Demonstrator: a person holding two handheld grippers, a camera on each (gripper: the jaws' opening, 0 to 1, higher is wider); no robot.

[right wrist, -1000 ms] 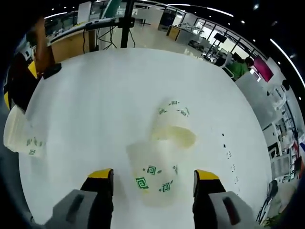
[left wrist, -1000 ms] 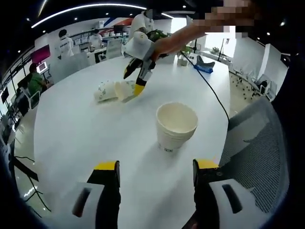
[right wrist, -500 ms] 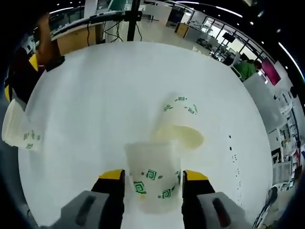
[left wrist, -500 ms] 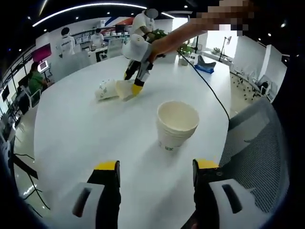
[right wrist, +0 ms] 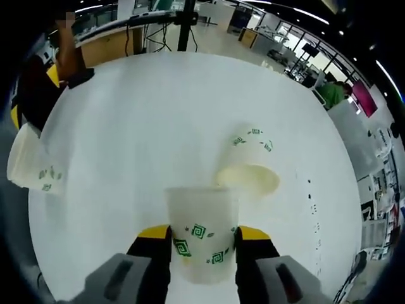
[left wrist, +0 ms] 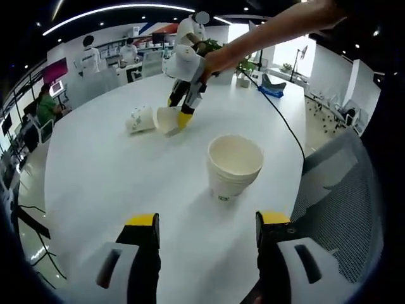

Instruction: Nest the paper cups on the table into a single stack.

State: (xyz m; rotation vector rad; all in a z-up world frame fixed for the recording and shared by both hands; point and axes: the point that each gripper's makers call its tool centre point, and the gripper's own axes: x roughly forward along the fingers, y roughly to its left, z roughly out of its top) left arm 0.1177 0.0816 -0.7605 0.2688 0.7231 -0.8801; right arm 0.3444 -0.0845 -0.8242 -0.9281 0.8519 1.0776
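Note:
A nested stack of white paper cups (left wrist: 233, 167) stands upright on the round white table (left wrist: 114, 190), just ahead of my open left gripper (left wrist: 205, 221), which has nothing between its fingers. Farther off, my right gripper (left wrist: 180, 117) is shut on a paper cup (left wrist: 167, 119) lying on its side, next to another fallen cup (left wrist: 140, 120). In the right gripper view, the held cup (right wrist: 202, 239) with green square marks is pinched between the yellow-tipped fingers of the right gripper (right wrist: 202, 233). The second cup (right wrist: 248, 166) lies just beyond it. The stack (right wrist: 30, 166) shows at the left.
A mesh office chair (left wrist: 342, 190) stands at the table's right edge. A black cable (left wrist: 278, 117) crosses the far part of the table toward a blue object (left wrist: 271, 90). People stand and sit in the office behind.
The right gripper's jaws have closed onto the lying cup, from wide apart to pressed against its sides. My left gripper and the stack have stayed still.

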